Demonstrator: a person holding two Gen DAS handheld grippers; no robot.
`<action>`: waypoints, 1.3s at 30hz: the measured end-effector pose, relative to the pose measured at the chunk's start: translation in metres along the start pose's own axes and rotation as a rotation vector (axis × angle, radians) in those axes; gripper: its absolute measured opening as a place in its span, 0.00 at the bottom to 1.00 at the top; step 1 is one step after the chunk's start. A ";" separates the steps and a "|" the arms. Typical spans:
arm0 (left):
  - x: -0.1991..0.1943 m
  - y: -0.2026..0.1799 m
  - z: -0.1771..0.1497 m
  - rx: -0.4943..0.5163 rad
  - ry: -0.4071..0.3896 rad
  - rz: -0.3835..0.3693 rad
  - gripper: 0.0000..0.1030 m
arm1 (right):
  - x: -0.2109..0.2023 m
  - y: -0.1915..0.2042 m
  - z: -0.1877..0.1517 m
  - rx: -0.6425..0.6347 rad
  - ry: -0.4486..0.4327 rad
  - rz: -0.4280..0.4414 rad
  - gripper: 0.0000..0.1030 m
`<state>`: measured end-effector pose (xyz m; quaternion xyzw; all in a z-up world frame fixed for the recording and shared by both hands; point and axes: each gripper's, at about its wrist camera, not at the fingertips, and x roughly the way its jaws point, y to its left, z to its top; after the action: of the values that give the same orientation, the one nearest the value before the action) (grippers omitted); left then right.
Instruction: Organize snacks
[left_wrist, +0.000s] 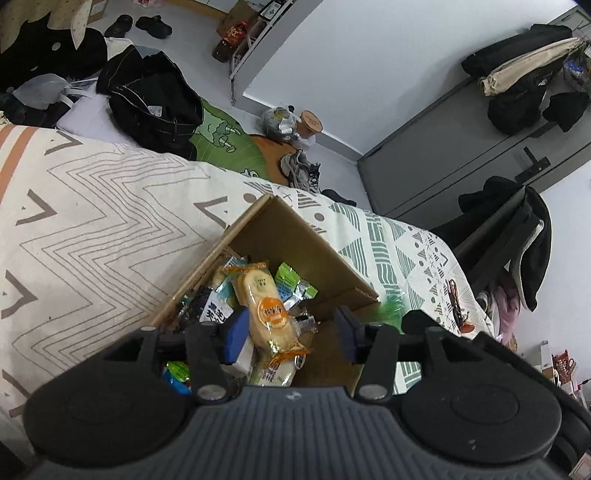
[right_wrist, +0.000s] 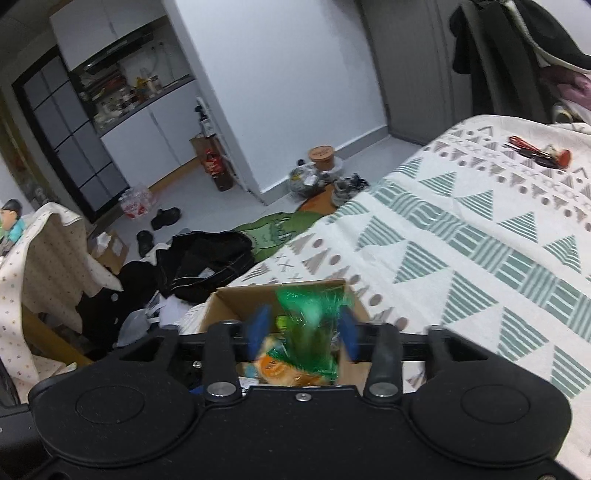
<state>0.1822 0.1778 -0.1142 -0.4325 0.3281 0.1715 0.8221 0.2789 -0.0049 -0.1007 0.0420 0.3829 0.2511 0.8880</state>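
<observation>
1. Left wrist view: the left gripper (left_wrist: 293, 330) sits low in the middle of the frame, spread wide and grasping nothing. It hangs right over an open cardboard box (left_wrist: 295, 236).
2. The box rests on a patterned blanket (left_wrist: 92, 206) that fills the left and middle of the frame. Snacks are piled inside, mostly toward the box's left side.
3. On top of the pile is a long cracker pack (left_wrist: 264, 306) with an orange round label, lying between the two blue pads but not touching either, as far as I can tell. A small green packet (left_wrist: 291, 278) is just beside it on the right, and a dark packet (left_wrist: 207, 304) with white lettering is on the left.
4. Upper left of the frame: black clothes (left_wrist: 155, 103) heaped at the blanket's edge. A grey door (left_wrist: 480, 147) is at upper right.
5. Right wrist view: the right gripper (right_wrist: 304, 330) is low centre, jaws apart. A blurry green bag (right_wrist: 314, 325) is smeared between the pads, over the box (right_wrist: 236, 302), so I can't tell whether it touches them.
6. Under the green blur you can see the orange label of the cracker pack (right_wrist: 275, 367) in the box.
7. The blanket (right_wrist: 480, 240) fills the right side of the frame, with a red-handled tool (right_wrist: 539, 153) lying at upper right. Black shoes (right_wrist: 159, 225) sit on the floor, left of centre.
</observation>
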 end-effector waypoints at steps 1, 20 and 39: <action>0.000 0.000 -0.001 0.003 -0.002 0.008 0.57 | -0.002 -0.004 0.000 0.014 -0.003 -0.005 0.49; -0.027 -0.055 -0.037 0.262 0.012 0.039 0.81 | -0.092 -0.066 -0.020 0.105 -0.043 -0.112 0.78; -0.114 -0.084 -0.094 0.398 0.018 0.035 0.95 | -0.192 -0.088 -0.054 0.193 -0.082 -0.080 1.00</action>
<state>0.1099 0.0526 -0.0243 -0.2573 0.3701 0.1137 0.8854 0.1662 -0.1798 -0.0359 0.1221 0.3698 0.1755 0.9042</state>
